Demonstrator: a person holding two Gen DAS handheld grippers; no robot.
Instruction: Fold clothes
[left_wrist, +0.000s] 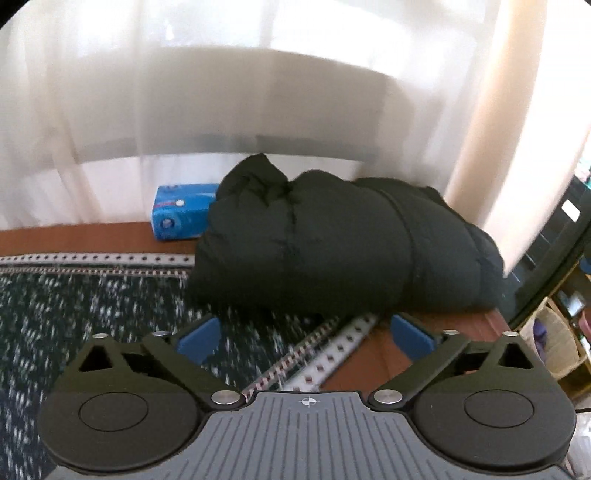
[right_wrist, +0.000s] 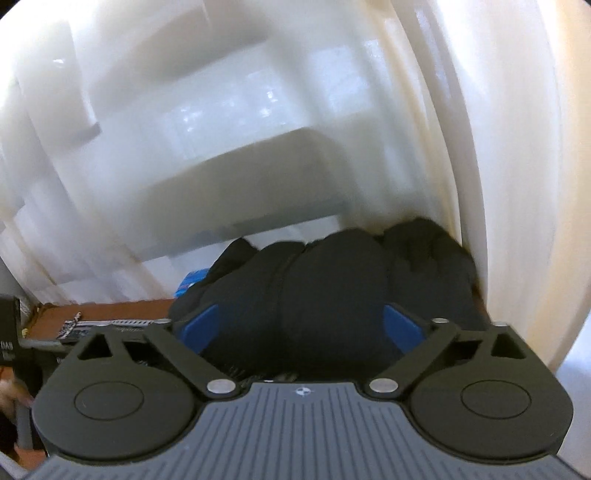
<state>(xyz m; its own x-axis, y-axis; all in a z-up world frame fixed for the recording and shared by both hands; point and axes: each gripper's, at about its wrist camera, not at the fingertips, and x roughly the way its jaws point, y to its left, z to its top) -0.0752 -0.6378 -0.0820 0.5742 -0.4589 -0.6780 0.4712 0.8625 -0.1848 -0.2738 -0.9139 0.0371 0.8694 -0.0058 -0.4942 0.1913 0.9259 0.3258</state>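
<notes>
Now the puffy black jacket (left_wrist: 343, 240) sits bundled at the far right corner of the tabletop (left_wrist: 85, 232), soft, squashy and likely slippery, best pinched at an edge, while the left gripper (left_wrist: 303, 339) and right gripper (right_wrist: 301, 328) both gape apart, holding nothing.

So there's this puffy black quilted jacket (left_wrist: 343, 240) bundled into a thick, rounded heap with stitched seams across it. It sits at the far end of a reddish-brown wooden table (left_wrist: 92, 232), one rumpled end poking up, back pushed against sheer white curtains (left_wrist: 110, 129), front edge overlapping a dark speckled cloth (left_wrist: 92, 314).
</notes>
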